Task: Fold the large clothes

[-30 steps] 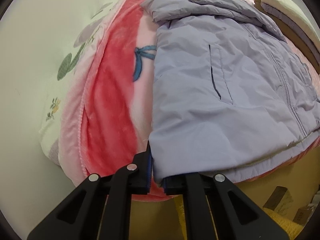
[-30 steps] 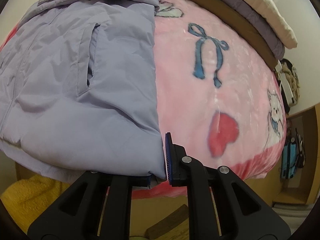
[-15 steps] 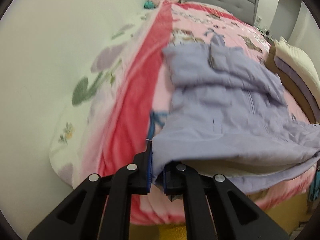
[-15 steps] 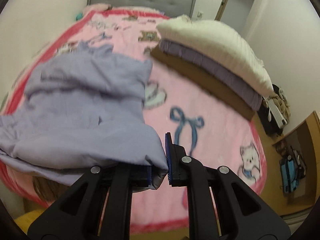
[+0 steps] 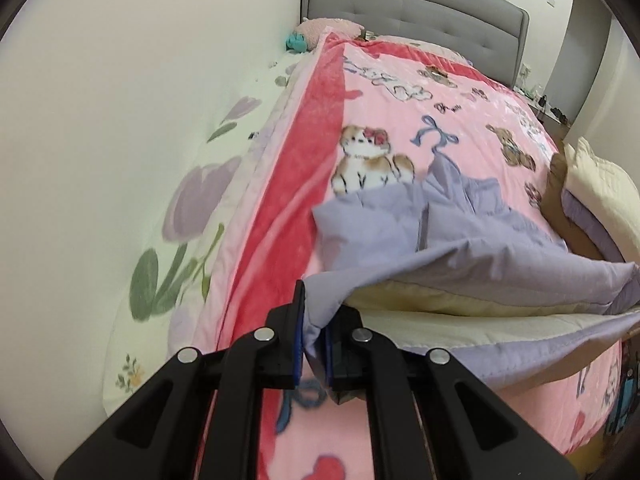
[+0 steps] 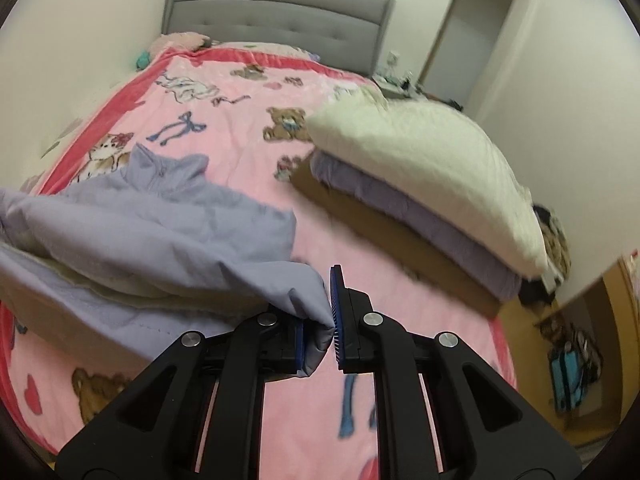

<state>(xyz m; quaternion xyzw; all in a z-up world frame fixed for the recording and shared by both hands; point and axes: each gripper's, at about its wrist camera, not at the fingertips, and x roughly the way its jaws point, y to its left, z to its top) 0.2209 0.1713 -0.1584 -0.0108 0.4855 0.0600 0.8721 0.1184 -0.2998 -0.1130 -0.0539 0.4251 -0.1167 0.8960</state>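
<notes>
lying lengthwise, jacket [image 6: 160, 220] collar toward headboard [image 6: 280, 20]

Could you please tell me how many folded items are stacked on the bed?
3, at the bed's right edge: a cream padded garment on top, a lilac one beneath, a brown one at the bottom. More may be hidden.

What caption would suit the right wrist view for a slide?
Right hand-held gripper lifts a lilac jacket's hem corner above a pink blanket.

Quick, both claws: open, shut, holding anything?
Left claw: shut on the lilac jacket hem corner.
Right claw: shut on the jacket's other hem corner.
</notes>
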